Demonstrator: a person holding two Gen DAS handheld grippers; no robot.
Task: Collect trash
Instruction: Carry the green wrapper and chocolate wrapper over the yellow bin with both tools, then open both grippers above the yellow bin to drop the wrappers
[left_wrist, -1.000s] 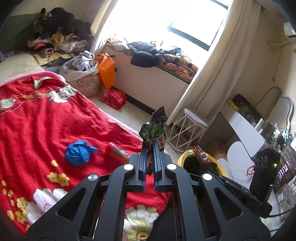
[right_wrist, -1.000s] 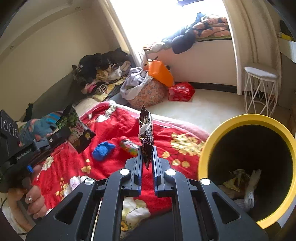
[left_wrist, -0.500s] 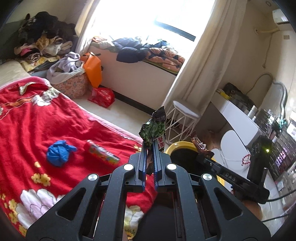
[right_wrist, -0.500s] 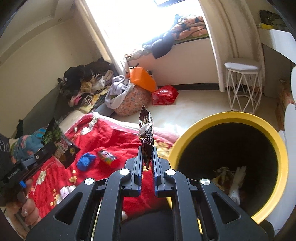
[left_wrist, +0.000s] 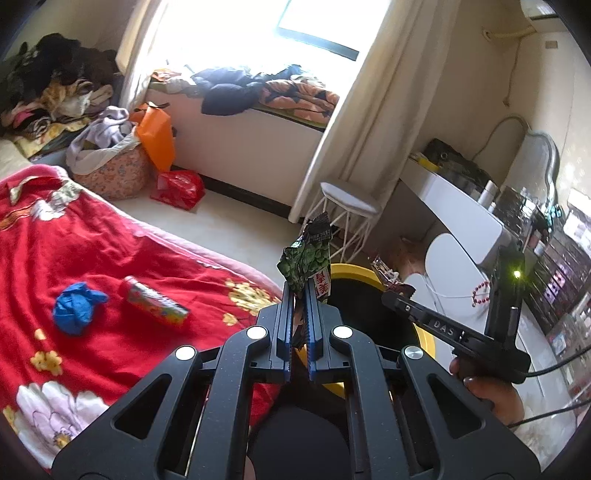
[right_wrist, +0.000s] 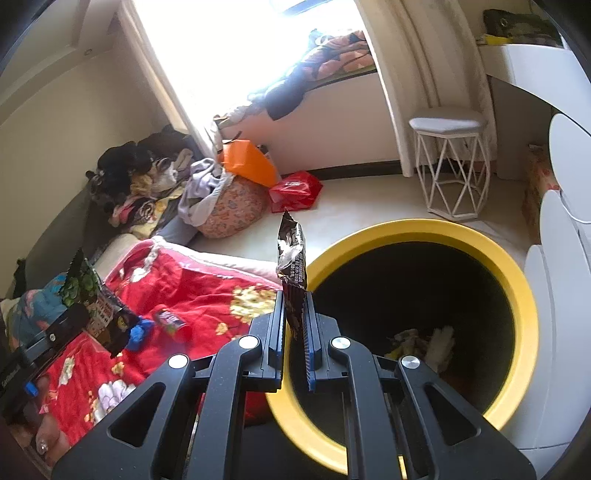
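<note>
The left gripper (left_wrist: 300, 295) is closed on a green wrapper (left_wrist: 308, 256). The wrapper stands upright between the blue pads, its long axis runs along the fingers and its free end points up and away from the camera, slightly to the right. It hangs in the air above the edge of the red blanket (left_wrist: 74, 258), near the yellow bin (left_wrist: 352, 272).

The right gripper (right_wrist: 294, 302) is closed on a brown wrapper (right_wrist: 291, 258). This wrapper is long and narrow; it also stands upright, long axis in line with the fingers, the serrated end pointing up. It is held just at the near left rim of the yellow bin (right_wrist: 517, 295), whose round mouth faces upward and which has some trash at the bottom.

On the red blanket lie a crumpled blue piece (left_wrist: 75, 306) and, just beside it, a colourful tube-shaped package (left_wrist: 155, 304). The package lies flat, its long axis running from upper left to lower right in the left wrist view
</note>
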